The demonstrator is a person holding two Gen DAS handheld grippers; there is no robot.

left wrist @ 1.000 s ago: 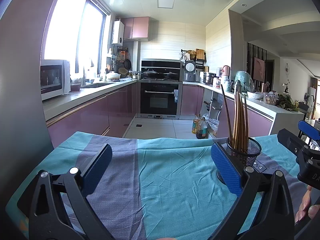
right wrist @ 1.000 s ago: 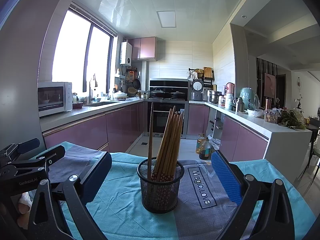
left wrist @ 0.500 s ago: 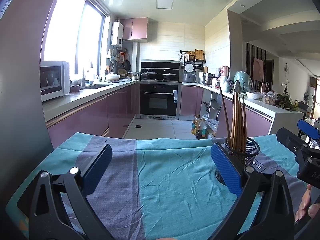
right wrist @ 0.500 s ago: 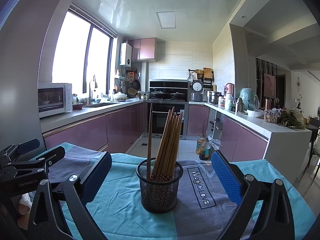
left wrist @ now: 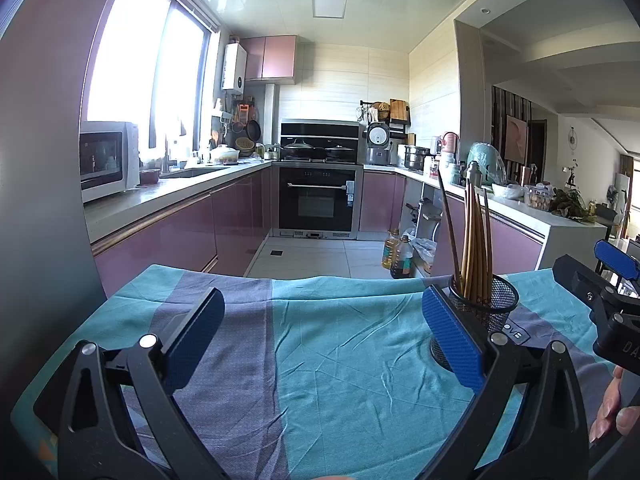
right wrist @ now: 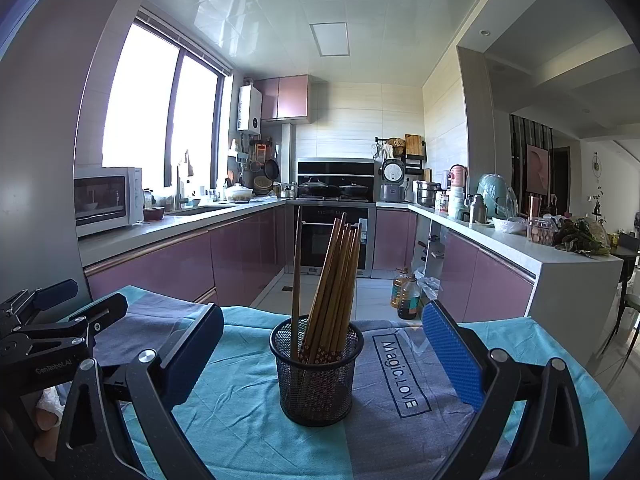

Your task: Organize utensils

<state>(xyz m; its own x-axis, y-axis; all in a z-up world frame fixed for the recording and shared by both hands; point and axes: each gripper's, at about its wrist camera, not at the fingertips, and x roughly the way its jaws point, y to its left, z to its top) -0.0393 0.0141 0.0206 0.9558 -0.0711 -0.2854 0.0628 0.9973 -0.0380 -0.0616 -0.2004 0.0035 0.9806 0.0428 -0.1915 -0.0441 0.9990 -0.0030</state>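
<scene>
My left wrist: low over tablecloth (left wrist: 340, 344), facing kitchen | my right wrist: same heading, nearer mesh holder (right wrist: 316, 376) | shared: holder, oven (left wrist: 318, 200).

Mesh holder (right wrist: 317, 376) sits upright on the cloth (right wrist: 248, 412) covering the table, chopsticks (right wrist: 334, 280) standing in it, most leaning right, one near-vertical at the left. Right gripper (right wrist: 318, 348) is just in front of the holder, fingers either side and apart from it; left gripper (left wrist: 320, 332) is to the left over bare cloth, holder just behind its right finger. Beyond the table edge: counter with microwave (right wrist: 108, 200) left, oven (left wrist: 316, 200) at back centre, counter (right wrist: 520, 248) right.
</scene>
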